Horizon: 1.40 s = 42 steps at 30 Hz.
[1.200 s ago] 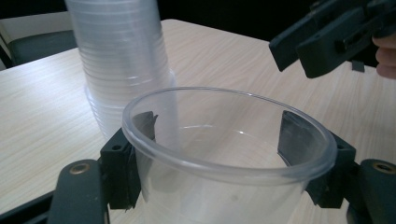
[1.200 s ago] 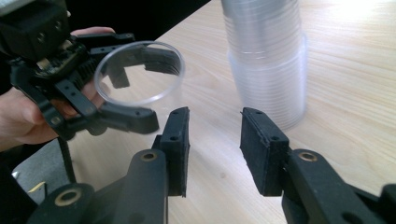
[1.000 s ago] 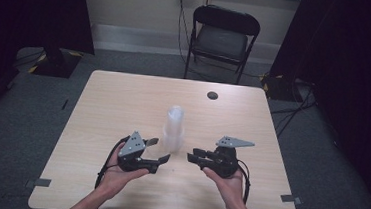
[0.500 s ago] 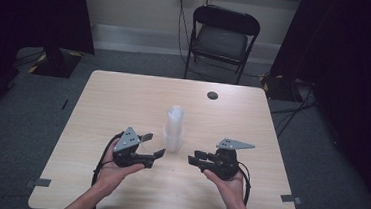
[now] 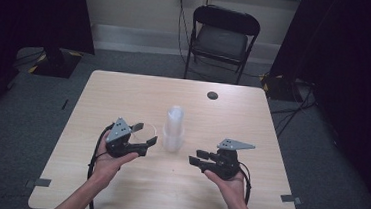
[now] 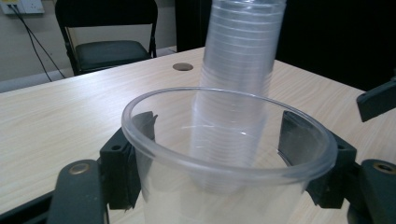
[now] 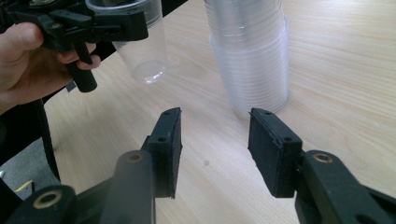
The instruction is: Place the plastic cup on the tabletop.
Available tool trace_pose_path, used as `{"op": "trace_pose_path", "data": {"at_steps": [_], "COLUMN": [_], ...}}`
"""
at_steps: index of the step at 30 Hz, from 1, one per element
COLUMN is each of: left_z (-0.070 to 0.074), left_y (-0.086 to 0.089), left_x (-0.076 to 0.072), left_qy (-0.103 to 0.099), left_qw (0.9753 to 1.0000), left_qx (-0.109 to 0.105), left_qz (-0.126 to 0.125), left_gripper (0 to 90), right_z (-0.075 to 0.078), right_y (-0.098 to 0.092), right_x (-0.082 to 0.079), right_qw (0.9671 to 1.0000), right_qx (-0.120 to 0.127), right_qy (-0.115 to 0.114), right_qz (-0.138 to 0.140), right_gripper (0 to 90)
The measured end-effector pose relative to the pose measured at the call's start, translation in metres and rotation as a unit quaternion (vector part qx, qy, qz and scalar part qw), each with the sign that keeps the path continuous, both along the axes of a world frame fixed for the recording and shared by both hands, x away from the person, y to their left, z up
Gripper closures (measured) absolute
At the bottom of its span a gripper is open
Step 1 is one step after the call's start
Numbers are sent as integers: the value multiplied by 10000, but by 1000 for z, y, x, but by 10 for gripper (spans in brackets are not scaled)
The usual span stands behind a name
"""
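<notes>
Clear cup (image 6: 224, 158) is clamped between the jaws of the left gripper (image 5: 141, 137), held off the table (image 5: 124, 94) just left of the cup stack (image 5: 173, 128). Right gripper (image 5: 204, 162) is seen with jaws apart, empty, near the stack's right. Cup is best kept upright, squeezed lightly, set well apart from the stack. Mouth points up, long axis vertical; stack likewise upright
</notes>
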<state>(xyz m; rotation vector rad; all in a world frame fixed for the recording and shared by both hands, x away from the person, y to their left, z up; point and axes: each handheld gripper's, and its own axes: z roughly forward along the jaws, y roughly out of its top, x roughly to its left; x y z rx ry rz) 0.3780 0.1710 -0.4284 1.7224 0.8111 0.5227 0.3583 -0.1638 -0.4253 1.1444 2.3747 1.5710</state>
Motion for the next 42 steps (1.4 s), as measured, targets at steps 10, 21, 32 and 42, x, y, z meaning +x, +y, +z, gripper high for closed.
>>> {"op": "trace_pose_path", "data": {"at_steps": [10,21,32,42], "left_z": [-1,-14,-28,-42], "left_y": [9,13,20,21], "left_x": [21,39,58,69], "left_qy": [-239,-242,-278,-104], "left_qw": [9987,9975,9950,9950], "left_qx": [237,275,131,129], "left_qz": [388,609,954,981], "left_gripper": [275,270,272,268], "right_z": [-3,-5,-4,-6], "right_y": [1,2,4,2], "right_x": [3,8,4,5], "right_qw": [10000,10000,10000,9999], "right_qx": [-35,-33,-60,-55], "right_qy": [35,58,69,89], "right_qz": [-24,9,-2,-7], "right_gripper": [533,534,533,533]}}
